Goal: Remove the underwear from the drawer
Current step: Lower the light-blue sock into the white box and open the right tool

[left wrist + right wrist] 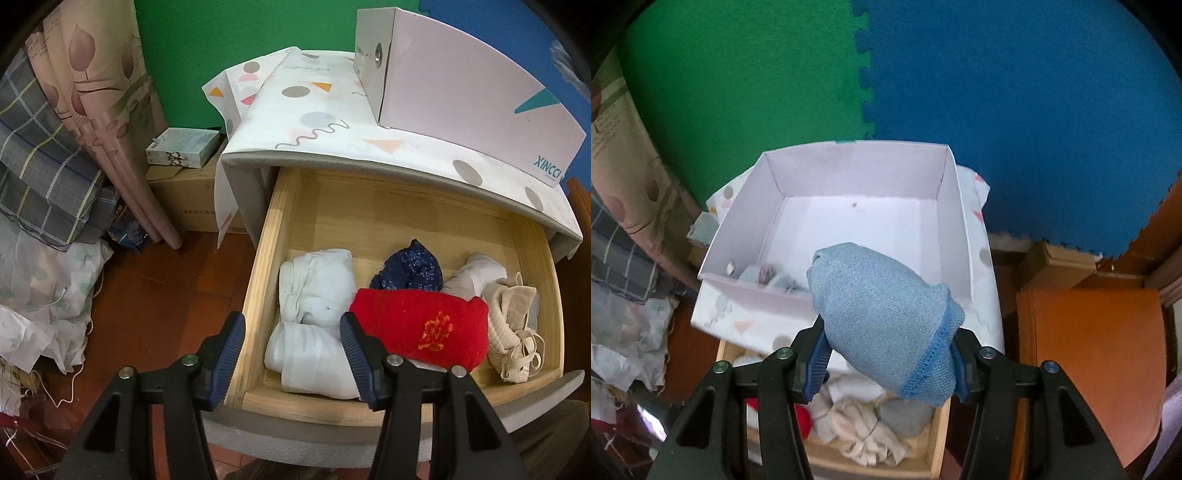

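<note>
Between ribbed fingers (817, 356), fuzzy blue underwear (882, 314).

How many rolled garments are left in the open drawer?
6 visible: two white at left, red front center, navy behind it, pale and beige at right. More may lie underneath.

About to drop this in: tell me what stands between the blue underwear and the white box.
Nothing visible. The right gripper holds the blue underwear above the near wall of the open white box, whose floor is mostly bare.
</note>
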### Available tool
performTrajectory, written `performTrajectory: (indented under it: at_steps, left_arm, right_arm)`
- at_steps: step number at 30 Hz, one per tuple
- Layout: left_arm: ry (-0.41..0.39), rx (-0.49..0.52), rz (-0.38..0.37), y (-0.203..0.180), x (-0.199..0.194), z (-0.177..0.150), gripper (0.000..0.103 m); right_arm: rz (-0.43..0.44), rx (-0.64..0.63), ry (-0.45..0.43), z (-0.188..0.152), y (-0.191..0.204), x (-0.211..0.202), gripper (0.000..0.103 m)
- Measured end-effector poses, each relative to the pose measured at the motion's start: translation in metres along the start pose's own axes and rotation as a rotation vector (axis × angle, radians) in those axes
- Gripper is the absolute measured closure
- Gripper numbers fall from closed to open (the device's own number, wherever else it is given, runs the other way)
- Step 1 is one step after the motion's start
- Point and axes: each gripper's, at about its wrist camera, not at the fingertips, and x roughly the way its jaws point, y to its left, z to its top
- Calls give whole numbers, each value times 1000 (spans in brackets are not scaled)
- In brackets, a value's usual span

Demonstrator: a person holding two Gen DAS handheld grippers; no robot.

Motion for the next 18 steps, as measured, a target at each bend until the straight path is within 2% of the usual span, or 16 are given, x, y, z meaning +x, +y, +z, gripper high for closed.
performTrajectory:
  at_steps: [6, 18]
  left_arm:
    - [-1, -19, -12, 4, 0, 0, 48]
    - [1, -21, -37, 1, 2, 1, 48]
  right_arm:
    - [-39, -31, 51, 31, 6, 36, 53]
    - [-72, -38, 179, 43, 8, 117, 50]
